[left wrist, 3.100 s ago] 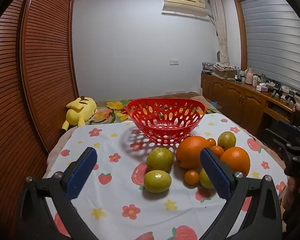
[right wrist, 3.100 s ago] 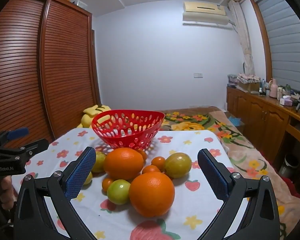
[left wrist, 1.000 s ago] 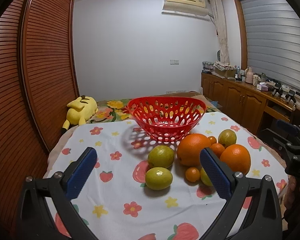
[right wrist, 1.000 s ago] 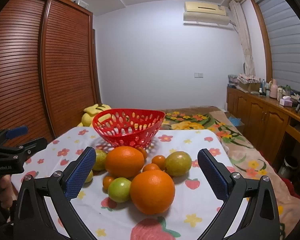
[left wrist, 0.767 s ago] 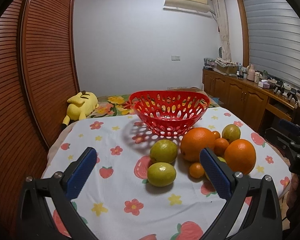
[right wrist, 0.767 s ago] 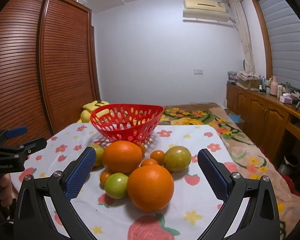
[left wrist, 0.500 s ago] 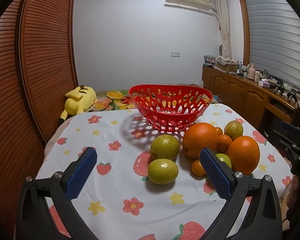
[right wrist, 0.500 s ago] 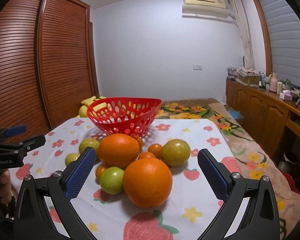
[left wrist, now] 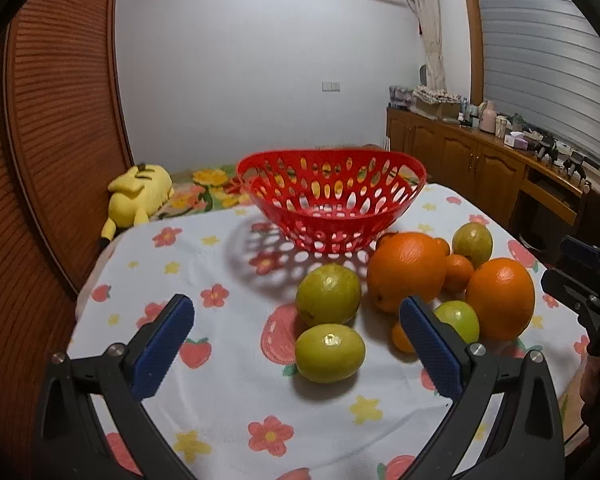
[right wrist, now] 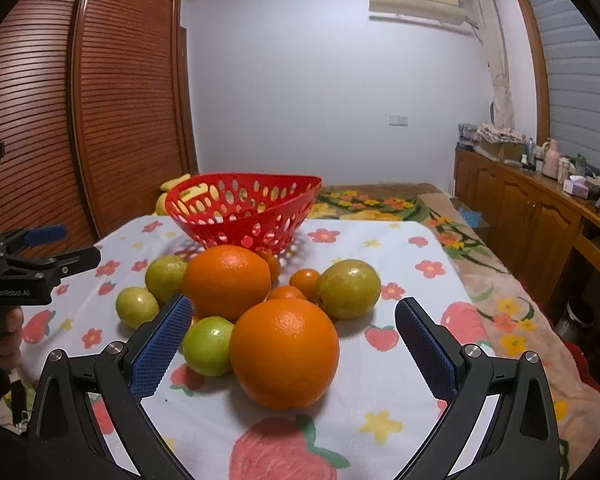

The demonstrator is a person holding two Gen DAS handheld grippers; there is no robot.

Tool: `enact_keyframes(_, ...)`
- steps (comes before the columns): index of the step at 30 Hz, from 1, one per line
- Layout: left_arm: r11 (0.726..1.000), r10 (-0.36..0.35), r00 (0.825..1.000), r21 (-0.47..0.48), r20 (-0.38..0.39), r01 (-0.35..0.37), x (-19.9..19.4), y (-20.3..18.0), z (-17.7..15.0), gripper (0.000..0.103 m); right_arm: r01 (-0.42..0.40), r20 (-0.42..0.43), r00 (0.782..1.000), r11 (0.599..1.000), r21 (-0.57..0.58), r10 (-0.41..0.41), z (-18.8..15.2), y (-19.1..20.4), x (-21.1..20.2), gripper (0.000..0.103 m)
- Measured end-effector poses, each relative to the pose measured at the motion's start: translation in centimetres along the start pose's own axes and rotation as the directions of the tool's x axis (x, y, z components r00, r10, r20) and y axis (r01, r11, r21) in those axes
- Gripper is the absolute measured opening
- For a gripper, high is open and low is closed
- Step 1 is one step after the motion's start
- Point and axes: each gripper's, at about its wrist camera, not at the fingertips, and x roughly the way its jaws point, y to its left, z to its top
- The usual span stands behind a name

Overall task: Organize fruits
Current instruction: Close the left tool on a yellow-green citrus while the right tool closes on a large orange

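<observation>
A red perforated basket (left wrist: 332, 208) (right wrist: 244, 212) stands empty at the far side of a floral tablecloth (left wrist: 228, 392). In front of it lie two big oranges (left wrist: 406, 270) (right wrist: 284, 354), several small oranges and several green fruits in a cluster. My left gripper (left wrist: 296, 338) is open, with a green fruit (left wrist: 330, 353) just ahead between its fingers. My right gripper (right wrist: 294, 336) is open, with the nearest big orange between its fingers, not touched. Each gripper shows at the edge of the other's view.
A yellow plush toy (left wrist: 138, 192) lies on the bed behind the table at the left. A slatted wooden wardrobe (right wrist: 120, 120) is on the left. A wooden cabinet (left wrist: 480, 168) with small items runs along the right wall.
Both grippers have moved forward and lower toward the fruit cluster, so the fruits look larger and nearer. Both stay open. No fruit has moved.
</observation>
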Motion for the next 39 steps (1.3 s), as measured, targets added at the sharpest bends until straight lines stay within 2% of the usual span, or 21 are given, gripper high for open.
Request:
enact_keyframes(7, 0.999, -0.041, 0.997, -0.008, -0.057, 0.041, 1.8, 0.3, -0.9, 0.103, -0.019, -0.048, 0.999, 1.000, -0.003, 0.019, -0.3, -0.3, 1.5, 0.103)
enact_keyframes(10, 0.997, -0.069, 0.995, -0.023, -0.072, 0.068, 2.3, 0.4, -1.3, 0.103, -0.034, -0.081, 0.996, 0.999, -0.010, 0.033, -0.4, -0.3, 2.2, 0.099)
enact_keyframes(15, 0.992, -0.122, 0.984, -0.048, -0.131, 0.116, 3.5, 0.5, -2.0, 0.090, -0.066, -0.125, 0.990, 0.998, -0.003, 0.065, -0.8, -0.3, 3.2, 0.092)
enact_keyframes(23, 0.978, -0.200, 0.961, -0.102, -0.191, 0.183, 5.1, 0.4, -2.7, 0.075, -0.085, -0.176, 0.981, 0.996, 0.011, 0.086, -1.3, -0.7, 4.4, 0.091)
enact_keyframes(29, 0.975, -0.217, 0.949, -0.103, -0.228, 0.198, 6.3, 0.6, -2.8, 0.073, -0.098, -0.215, 0.972, 0.995, 0.019, 0.099, -1.7, -0.7, 5.3, 0.091)
enact_keyframes(34, 0.976, -0.212, 0.947, -0.093, -0.242, 0.195, 6.9, 0.5, -3.1, 0.073, -0.109, -0.241, 0.964, 0.994, 0.016, 0.110, -2.2, -0.6, 5.9, 0.091)
enact_keyframes(35, 0.977, -0.213, 0.946, -0.087, -0.244, 0.197, 6.9, 0.4, -3.2, 0.071, -0.110, -0.246, 0.963, 0.994, 0.014, 0.110, -2.3, -0.6, 6.0, 0.091)
enact_keyframes(36, 0.976, -0.215, 0.945, -0.084, -0.245, 0.200, 6.9, 0.4, -3.2, 0.062, -0.113, -0.252, 0.961, 0.993, 0.011, 0.113, -2.3, -0.6, 6.1, 0.091)
enact_keyframes(37, 0.976, -0.214, 0.944, -0.083, -0.249, 0.199, 7.0, 0.4, -3.3, 0.058, -0.115, -0.255, 0.960, 0.993, 0.008, 0.114, -2.2, -0.6, 6.2, 0.091)
enact_keyframes(39, 0.975, -0.220, 0.944, -0.088, -0.246, 0.205, 7.1, 0.4, -3.3, 0.056, -0.114, -0.258, 0.960, 0.993, 0.003, 0.111, -2.2, -0.5, 6.3, 0.091)
